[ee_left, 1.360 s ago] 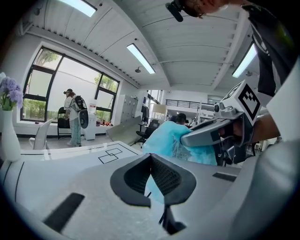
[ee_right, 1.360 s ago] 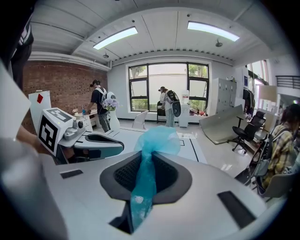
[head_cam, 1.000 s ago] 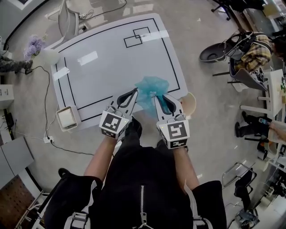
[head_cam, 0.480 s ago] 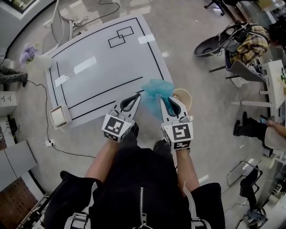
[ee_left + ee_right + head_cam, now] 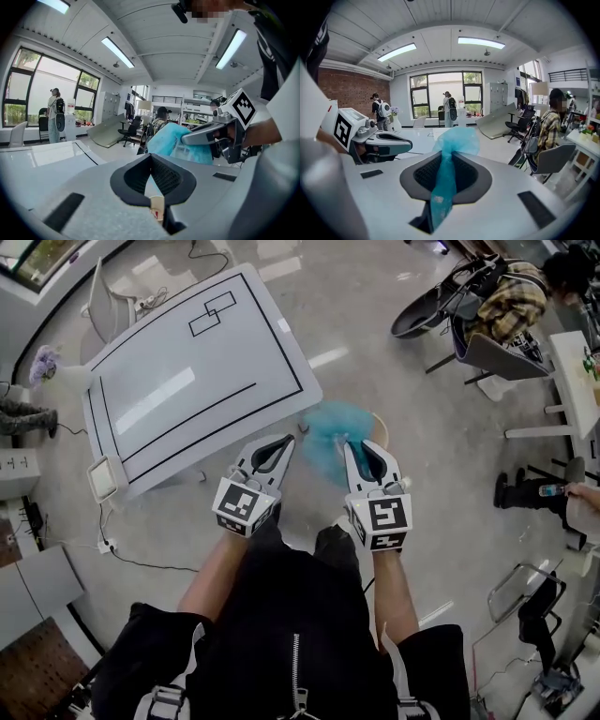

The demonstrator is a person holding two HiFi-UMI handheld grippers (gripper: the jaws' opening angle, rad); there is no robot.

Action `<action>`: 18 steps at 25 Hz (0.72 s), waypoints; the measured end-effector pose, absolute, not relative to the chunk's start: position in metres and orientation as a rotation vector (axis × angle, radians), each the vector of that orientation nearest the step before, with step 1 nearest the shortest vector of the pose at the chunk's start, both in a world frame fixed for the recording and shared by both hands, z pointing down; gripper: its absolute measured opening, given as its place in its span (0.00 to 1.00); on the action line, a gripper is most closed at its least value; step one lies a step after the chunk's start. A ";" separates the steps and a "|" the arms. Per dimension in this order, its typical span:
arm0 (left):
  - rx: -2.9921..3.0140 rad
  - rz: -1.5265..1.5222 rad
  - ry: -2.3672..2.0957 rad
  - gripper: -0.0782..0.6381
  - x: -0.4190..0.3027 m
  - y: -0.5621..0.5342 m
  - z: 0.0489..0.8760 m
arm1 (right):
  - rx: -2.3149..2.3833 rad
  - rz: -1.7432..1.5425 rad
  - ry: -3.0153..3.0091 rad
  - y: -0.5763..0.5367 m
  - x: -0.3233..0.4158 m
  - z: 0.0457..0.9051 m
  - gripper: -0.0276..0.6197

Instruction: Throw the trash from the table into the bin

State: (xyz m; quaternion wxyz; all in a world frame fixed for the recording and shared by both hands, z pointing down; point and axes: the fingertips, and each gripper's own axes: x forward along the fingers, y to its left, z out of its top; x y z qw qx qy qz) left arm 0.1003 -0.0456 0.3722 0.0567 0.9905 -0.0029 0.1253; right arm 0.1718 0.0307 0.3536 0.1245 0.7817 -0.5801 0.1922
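Observation:
In the head view my right gripper [image 5: 346, 443] is shut on a crumpled blue plastic bag [image 5: 330, 427]. The bag hangs past the table's right corner, over the tan round bin [image 5: 383, 430], and hides most of the bin. In the right gripper view the blue bag [image 5: 446, 154] runs through the closed jaws of my right gripper [image 5: 446, 158] and puffs out beyond them. My left gripper [image 5: 285, 441] is level with the right one and just left of the bag. Its jaws meet at the tip, and my left gripper [image 5: 151, 158] pinches a small cream scrap with red print [image 5: 157, 207]. The white table [image 5: 187, 381] lies up and left.
A seated person in a plaid shirt [image 5: 511, 301] and chairs are at the far right. A white box [image 5: 101, 479] sits by the table's left corner, with cables on the floor nearby. A vase of purple flowers [image 5: 45, 362] stands at the far left.
Both grippers have moved right together, off the table's edge, carrying the blue bag. The bag was over the table's corner. It is now over the floor and the bin.

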 end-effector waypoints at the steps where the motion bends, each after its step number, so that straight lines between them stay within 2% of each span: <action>1: 3.003 0.381 -0.002 0.12 0.105 -0.033 0.373 | 2.285 0.559 -1.685 0.045 0.177 0.355 0.12; 12: 3.017 0.409 0.057 0.12 0.154 0.116 0.392 | 2.351 0.538 -1.641 0.200 0.227 0.357 0.12; 18: 3.025 0.405 0.039 0.12 0.174 0.164 0.367 | 2.356 0.558 -1.630 0.265 0.251 0.343 0.12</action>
